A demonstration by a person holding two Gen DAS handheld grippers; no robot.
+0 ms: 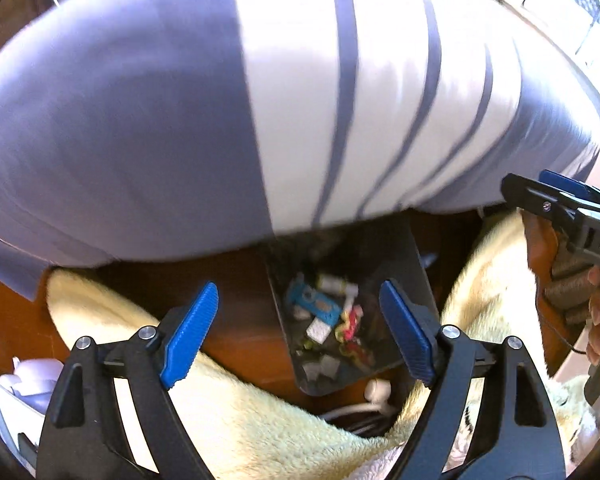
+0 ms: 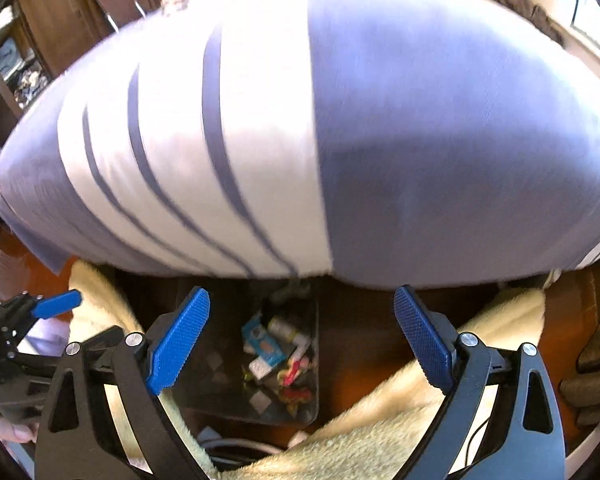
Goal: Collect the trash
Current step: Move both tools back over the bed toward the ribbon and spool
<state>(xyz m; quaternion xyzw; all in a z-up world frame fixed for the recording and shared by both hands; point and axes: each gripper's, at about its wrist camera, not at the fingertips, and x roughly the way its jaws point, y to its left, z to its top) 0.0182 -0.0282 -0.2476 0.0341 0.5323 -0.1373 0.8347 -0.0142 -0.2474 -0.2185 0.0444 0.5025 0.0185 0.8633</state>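
Observation:
A dark rectangular trash bin [image 1: 410,264] stands on the wooden floor below both grippers, also in the right wrist view [image 2: 216,364]. It holds mixed trash [image 1: 328,316]: a blue packet, white pieces, a red and yellow wrapper [image 2: 278,354]. My left gripper [image 1: 300,332] is open and empty above the bin. My right gripper [image 2: 302,338] is open and empty above it too. The right gripper shows at the right edge of the left wrist view [image 1: 556,204]. The left gripper shows at the left edge of the right wrist view [image 2: 40,312].
A big blue and white striped cushion [image 1: 220,100] fills the upper half of both views [image 2: 300,140], just behind the bin. Cream fleece legs [image 1: 260,412] flank the bin on both sides. White cables [image 1: 376,396] lie on the floor near the bin.

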